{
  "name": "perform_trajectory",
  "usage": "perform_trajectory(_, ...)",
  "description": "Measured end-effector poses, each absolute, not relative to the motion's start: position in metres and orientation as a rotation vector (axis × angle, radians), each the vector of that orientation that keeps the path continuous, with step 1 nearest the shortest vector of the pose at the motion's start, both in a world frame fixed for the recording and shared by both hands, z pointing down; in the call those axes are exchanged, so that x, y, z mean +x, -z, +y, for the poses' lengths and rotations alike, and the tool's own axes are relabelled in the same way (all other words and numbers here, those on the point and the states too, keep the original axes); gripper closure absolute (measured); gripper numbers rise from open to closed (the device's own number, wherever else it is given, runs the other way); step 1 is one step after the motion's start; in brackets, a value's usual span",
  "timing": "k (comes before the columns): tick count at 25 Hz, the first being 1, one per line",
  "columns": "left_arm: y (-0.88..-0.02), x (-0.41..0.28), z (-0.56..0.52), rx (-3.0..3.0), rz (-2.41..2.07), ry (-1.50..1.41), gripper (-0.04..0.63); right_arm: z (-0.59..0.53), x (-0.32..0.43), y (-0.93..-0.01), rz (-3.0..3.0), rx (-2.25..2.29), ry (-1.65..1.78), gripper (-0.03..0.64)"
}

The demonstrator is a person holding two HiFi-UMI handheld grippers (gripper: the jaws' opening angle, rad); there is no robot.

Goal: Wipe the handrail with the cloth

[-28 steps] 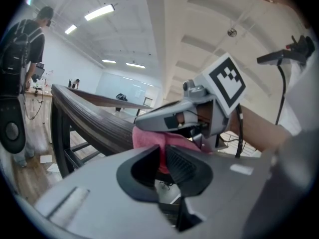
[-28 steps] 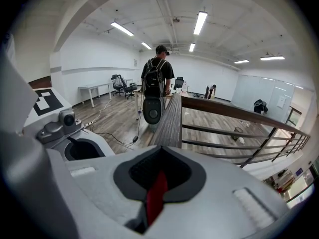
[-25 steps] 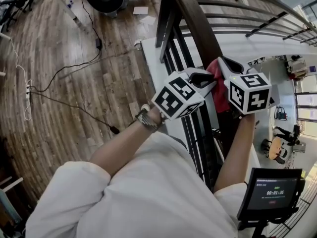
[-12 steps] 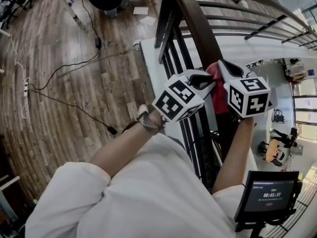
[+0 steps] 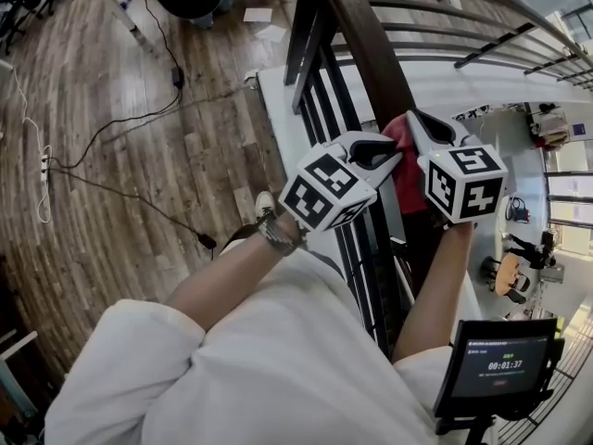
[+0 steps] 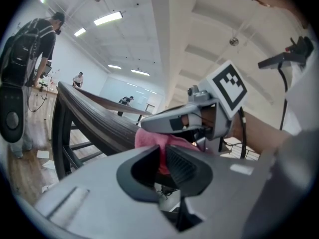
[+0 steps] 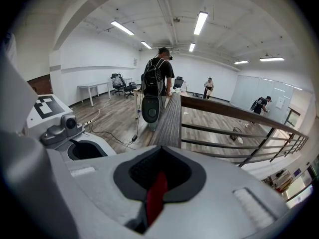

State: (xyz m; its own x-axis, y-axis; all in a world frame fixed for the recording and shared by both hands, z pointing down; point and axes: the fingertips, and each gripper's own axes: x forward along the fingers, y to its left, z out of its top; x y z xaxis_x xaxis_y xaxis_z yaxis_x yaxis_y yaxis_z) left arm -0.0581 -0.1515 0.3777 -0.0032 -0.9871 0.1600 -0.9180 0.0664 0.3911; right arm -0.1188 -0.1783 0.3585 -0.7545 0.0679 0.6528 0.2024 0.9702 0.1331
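Note:
The dark wooden handrail [image 5: 366, 35] runs from the top centre down to the right. A red cloth [image 5: 404, 170] lies over it between my two grippers. My left gripper [image 5: 384, 151] reaches in from the left, and its jaws are closed on a fold of the cloth [image 6: 152, 139]. From the right, my right gripper [image 5: 417, 123] points along the rail, shut on a thin strip of the cloth [image 7: 157, 198]. The left gripper view [image 6: 163, 158] shows the right gripper's body [image 6: 184, 123] just beyond the cloth, beside the handrail [image 6: 94, 118].
Black balusters [image 5: 345, 239] stand under the rail, with an open drop to a lower floor [image 5: 519, 156] on the right. Cables [image 5: 120, 128] trail over the wooden floor at left. A screen [image 5: 496, 364] is at the bottom right. A person with a backpack [image 7: 157, 81] stands by the rail ahead.
The left gripper's cube has turned slightly. Both grippers stay at the cloth on the rail.

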Motion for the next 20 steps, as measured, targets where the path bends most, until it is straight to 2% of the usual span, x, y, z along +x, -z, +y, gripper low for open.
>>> perform_trajectory(20, -0.370, -0.073, -0.149, 1.922, -1.990, 0.245, 0.548, -0.174, -0.133, -0.347, -2.421, -0.151, 0.319, 0.614)
